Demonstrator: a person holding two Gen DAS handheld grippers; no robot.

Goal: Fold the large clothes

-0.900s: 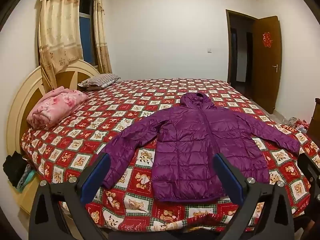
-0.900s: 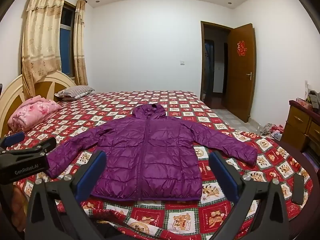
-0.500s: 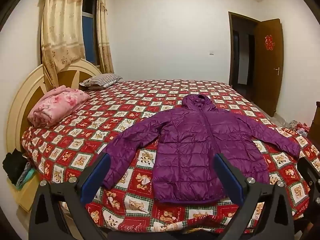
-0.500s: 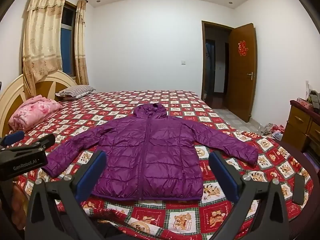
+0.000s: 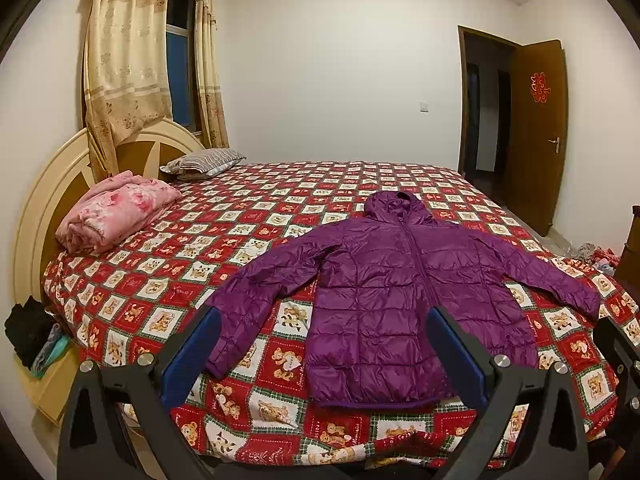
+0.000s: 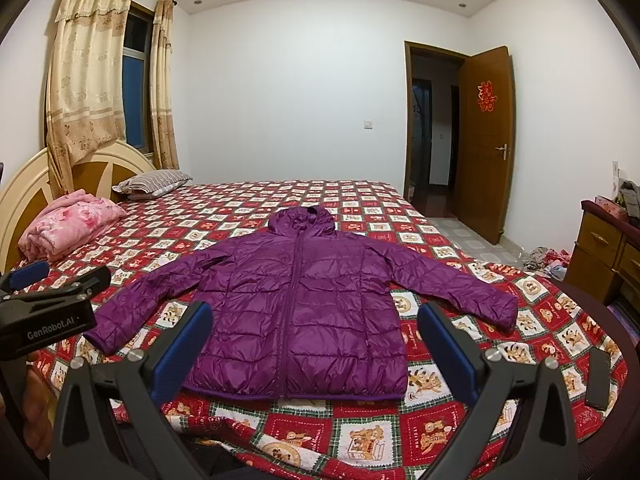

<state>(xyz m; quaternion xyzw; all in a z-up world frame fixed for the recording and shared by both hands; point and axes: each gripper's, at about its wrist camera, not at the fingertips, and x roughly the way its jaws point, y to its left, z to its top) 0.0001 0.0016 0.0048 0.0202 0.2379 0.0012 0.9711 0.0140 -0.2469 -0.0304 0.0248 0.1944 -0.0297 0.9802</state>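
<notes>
Bed point(image 5: 168, 280) w/ purple jacket point(image 6: 296, 308) spread flat; left claw point(image 5: 320, 352) & right claw point(image 6: 316, 344) both wide open, empty

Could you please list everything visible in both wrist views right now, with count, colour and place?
jacket: one, purple, hooded, spread flat on the near part of the bed, sleeves out
bed cover: one, red and white squares, over the bed
blanket: one, pink, folded by the headboard
pillow: one, striped, at the far corner by the headboard
headboard: one, cream and brown, left
curtains: beige, at the window
door: one, brown, open, right
dresser: one, wooden, far right
left gripper: one, black with blue pads, open, holding nothing
right gripper: one, same colours, open, holding nothing
</notes>
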